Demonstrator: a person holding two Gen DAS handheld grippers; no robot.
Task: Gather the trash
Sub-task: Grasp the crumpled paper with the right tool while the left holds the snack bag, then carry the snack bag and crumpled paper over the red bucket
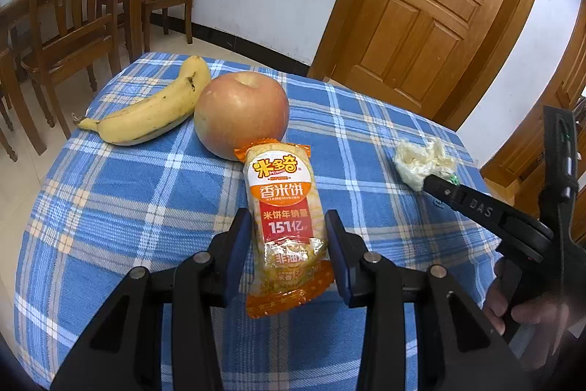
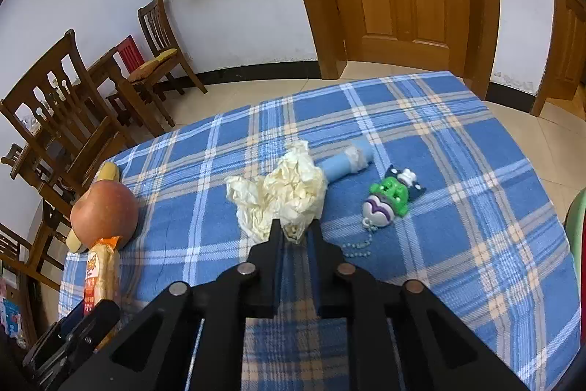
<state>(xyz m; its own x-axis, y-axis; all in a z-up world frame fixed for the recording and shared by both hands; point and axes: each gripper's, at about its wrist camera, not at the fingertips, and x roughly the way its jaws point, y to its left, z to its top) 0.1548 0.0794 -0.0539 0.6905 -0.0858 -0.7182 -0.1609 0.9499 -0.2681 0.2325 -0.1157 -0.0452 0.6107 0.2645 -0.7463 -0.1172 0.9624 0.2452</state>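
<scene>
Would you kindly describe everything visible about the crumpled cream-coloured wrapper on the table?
The crumpled cream-coloured wrapper looks like thin, crinkly plastic or waxy paper, pale yellow-white and slightly translucent, bunched into an irregular wad with a flap spreading to one side. It rests on the blue plaid tablecloth, its far edge against a light blue roll. The right gripper has its jaws closed on the wrapper's near edge. The left wrist view shows the same wad pinched at that gripper's tip.

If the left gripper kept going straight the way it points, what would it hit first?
The left gripper already straddles the orange rice-cracker packet, jaws open. Pushing straight on, it would probably slide along the packet and meet the reddish apple behind it; depth is uncertain.
</scene>
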